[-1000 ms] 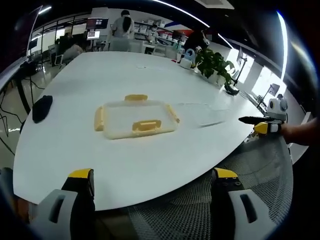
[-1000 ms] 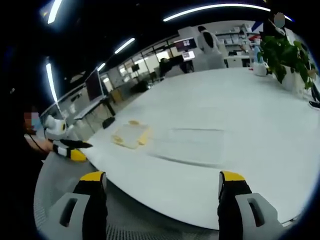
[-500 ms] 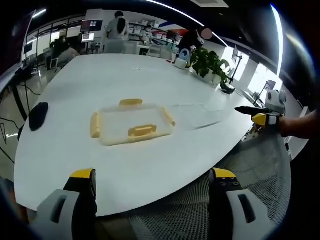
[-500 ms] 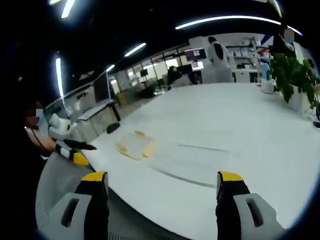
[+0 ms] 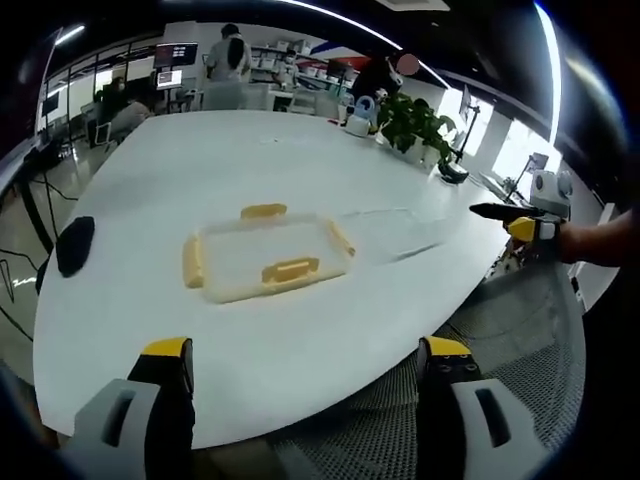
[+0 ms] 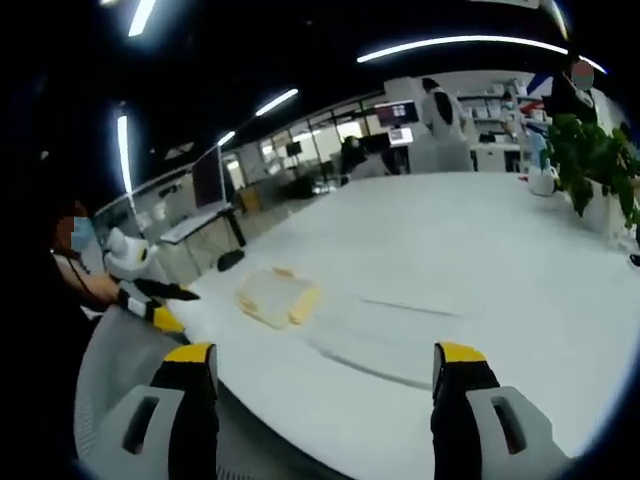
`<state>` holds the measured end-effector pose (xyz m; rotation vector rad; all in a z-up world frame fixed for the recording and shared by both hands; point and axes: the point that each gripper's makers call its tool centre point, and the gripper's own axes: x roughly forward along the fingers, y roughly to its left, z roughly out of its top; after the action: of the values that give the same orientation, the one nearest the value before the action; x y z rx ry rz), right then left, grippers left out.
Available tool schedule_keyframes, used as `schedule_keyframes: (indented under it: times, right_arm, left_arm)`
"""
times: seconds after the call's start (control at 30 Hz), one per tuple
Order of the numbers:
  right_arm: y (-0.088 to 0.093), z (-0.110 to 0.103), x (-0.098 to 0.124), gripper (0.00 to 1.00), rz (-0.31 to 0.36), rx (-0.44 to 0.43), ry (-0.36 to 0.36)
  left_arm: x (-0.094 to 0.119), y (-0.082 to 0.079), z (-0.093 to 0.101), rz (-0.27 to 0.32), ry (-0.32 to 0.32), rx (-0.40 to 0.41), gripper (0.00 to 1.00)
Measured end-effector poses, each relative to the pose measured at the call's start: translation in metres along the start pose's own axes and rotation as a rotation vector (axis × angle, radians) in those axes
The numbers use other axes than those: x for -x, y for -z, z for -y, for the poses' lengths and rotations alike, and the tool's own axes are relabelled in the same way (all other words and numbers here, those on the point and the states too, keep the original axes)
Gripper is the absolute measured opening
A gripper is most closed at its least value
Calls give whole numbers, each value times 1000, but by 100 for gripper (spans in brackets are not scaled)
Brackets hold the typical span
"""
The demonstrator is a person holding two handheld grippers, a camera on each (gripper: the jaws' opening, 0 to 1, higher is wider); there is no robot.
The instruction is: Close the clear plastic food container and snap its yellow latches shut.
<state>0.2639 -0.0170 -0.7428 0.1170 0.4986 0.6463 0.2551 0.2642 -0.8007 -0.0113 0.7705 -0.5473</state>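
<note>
Now the clear container w/ yellow latches sits mid worktop, clear lid flat just beside it. Left tongs and right tongs both wide apart, holding nothing, well short of container.

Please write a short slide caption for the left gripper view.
Open left gripper faces a clear container with yellow latches on a white table.

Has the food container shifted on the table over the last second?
No. The container keeps its place beside the clear lid and the dark object near the table edge; only the camera moved.
</note>
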Motion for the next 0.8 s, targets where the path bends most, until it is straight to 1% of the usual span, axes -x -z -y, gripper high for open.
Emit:
schedule_keyframes:
  times: [0.07,0.17,0.23,0.3,0.37,0.47,0.6,0.67,0.77,0.8]
  right_arm:
    - [0,-2,0,89,-6,3,-4]
    - [-6,-3,0,89,0,6,-10]
    - [-12,-2,-1,89,13,9,-14]
    - [-22,-3,-3,89,31,4,-18]
    - [-28,-4,-6,89,39,18,-23]
    - [-33,-6,-12,88,39,32,-38]
    - [-37,-9,-21,88,32,57,-62]
    - [-39,-11,-25,88,27,66,-73]
    - [-45,-16,-31,88,26,58,-98]
    - [-47,-20,-34,88,20,85,-112]
  left_arm:
    - [-1,-3,-2,3,4,-4,94]
    - [-2,-4,-6,1,10,-11,93]
    - [-2,-3,-6,-2,15,-14,93]
    - [-2,-3,-7,-7,17,-20,92]
    - [-2,-3,-8,-9,17,-27,92]
    - [-3,-4,-10,-6,17,-34,92]
    - [-3,-11,-11,3,30,-45,93]
    - [-4,-13,-12,5,34,-60,93]
    - [-4,-16,-14,-2,35,-97,93]
    - [-5,-17,-15,-1,35,-103,93]
